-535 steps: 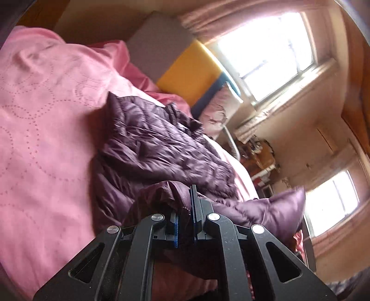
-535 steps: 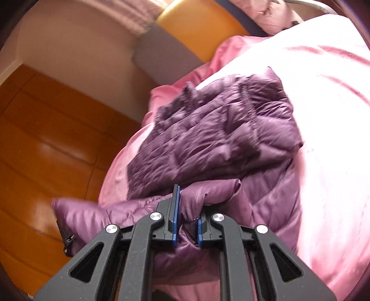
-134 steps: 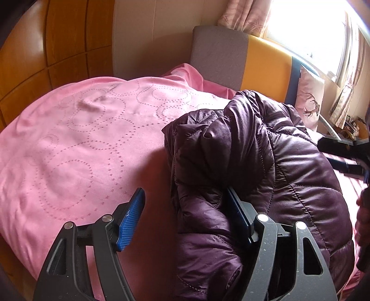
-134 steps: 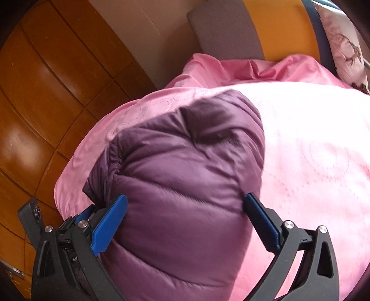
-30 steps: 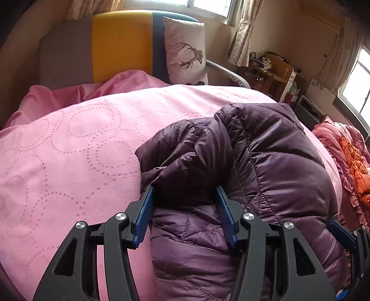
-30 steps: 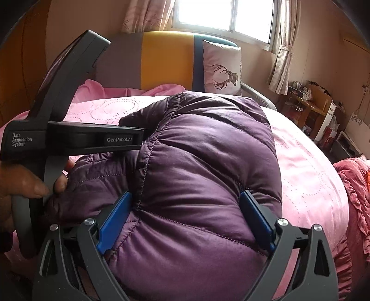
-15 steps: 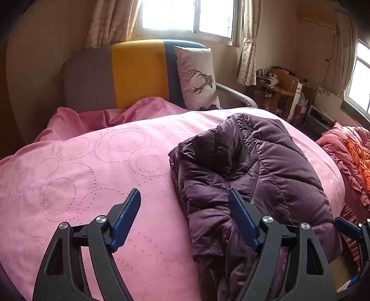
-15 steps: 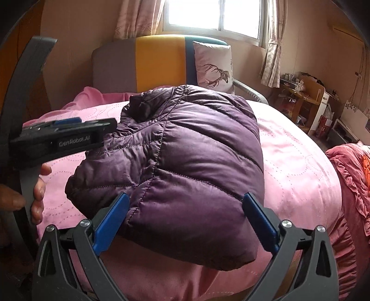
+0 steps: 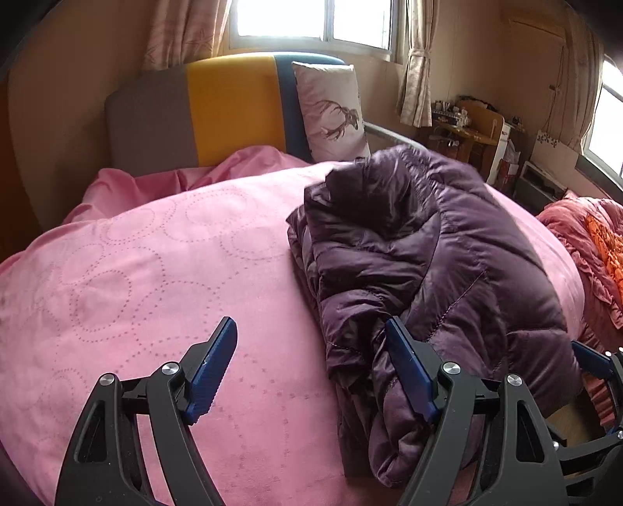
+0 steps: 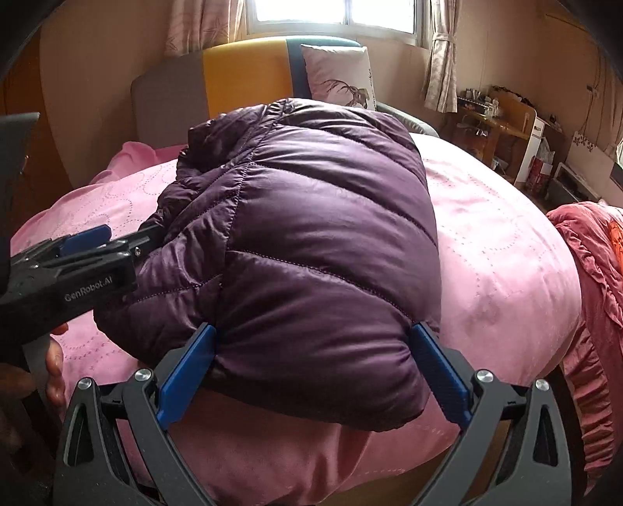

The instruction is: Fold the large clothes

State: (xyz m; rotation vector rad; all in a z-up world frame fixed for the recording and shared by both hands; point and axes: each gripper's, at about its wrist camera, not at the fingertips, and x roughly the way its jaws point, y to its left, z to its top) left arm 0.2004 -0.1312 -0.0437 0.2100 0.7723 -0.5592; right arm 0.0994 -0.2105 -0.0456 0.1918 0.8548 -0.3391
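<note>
Left wrist view, nearest first: the left gripper [image 9: 309,364] has its fingers [image 9: 212,364] spread wide, having just been opening, with only pink bedspread [image 9: 128,280] in the gap; the right-hand blue pad lies against the near hem of the purple down jacket [image 9: 436,264] but nothing is pinched. The jacket sits as a folded bundle just right of that gripper, on the bed's near right part, its long axis running away toward the headboard. At that view's right edge the tip of the right gripper [image 9: 595,362] shows beside the bundle's near right corner.

From the right wrist view, the right gripper [image 10: 311,366] straddles the bundle's near end, fingers [image 10: 187,362] wide apart, one pad at each flank of the jacket [image 10: 311,241]; they look to touch the puffed cloth without squeezing it, so I read it as released. The left gripper [image 10: 78,253] shows at the jacket's left flank, with the person's hand [image 10: 54,362] on its handle.

The fold looks about done; both grippers are equally near, and a clear pull-back toward the viewer is open to each.

Beyond the jacket: a deer-print pillow [image 9: 331,113] against the grey, yellow and blue headboard [image 9: 229,105], then a curtained window [image 9: 311,19]. Right of the jacket, off the bed, lie red-orange bedding [image 9: 588,241] and a cluttered desk [image 9: 467,132]
</note>
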